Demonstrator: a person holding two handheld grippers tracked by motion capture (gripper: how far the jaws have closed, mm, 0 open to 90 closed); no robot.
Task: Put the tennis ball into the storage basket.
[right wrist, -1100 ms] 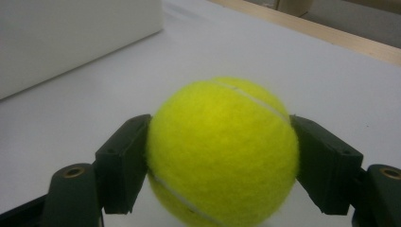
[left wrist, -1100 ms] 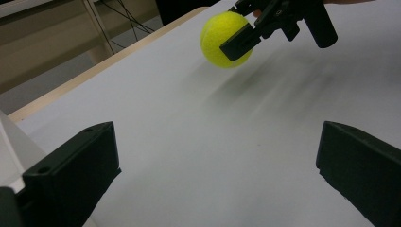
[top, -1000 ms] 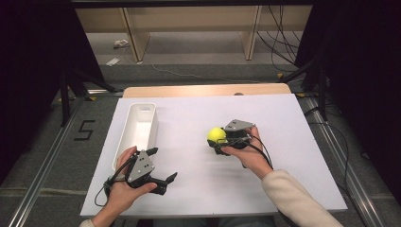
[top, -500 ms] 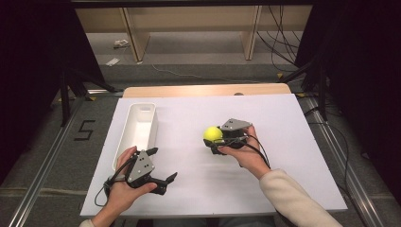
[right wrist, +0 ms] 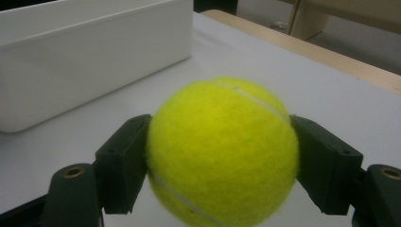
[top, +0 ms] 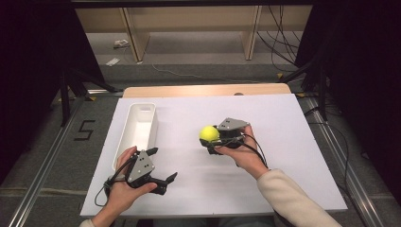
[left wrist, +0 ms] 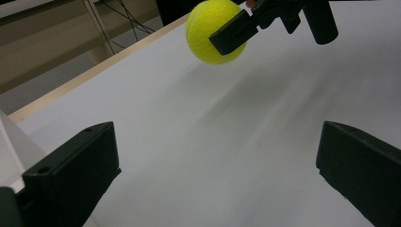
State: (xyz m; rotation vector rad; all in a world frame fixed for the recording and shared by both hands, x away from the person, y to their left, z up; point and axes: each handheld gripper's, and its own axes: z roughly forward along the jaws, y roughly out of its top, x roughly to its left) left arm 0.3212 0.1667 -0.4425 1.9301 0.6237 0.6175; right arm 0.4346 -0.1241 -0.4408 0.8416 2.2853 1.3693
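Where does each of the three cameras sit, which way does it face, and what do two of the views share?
High view: above the person's side, looking forward and down on the white table; both hands, left hand-held gripper and right hand-held gripper show.
Left gripper view: rides the left hand-held gripper, facing across the table at the tennis ball; its open jaws show.
Right gripper view: rides the right hand-held gripper, facing the white bin; jaws clamp the ball.
Shared: the ball appears in all three views.
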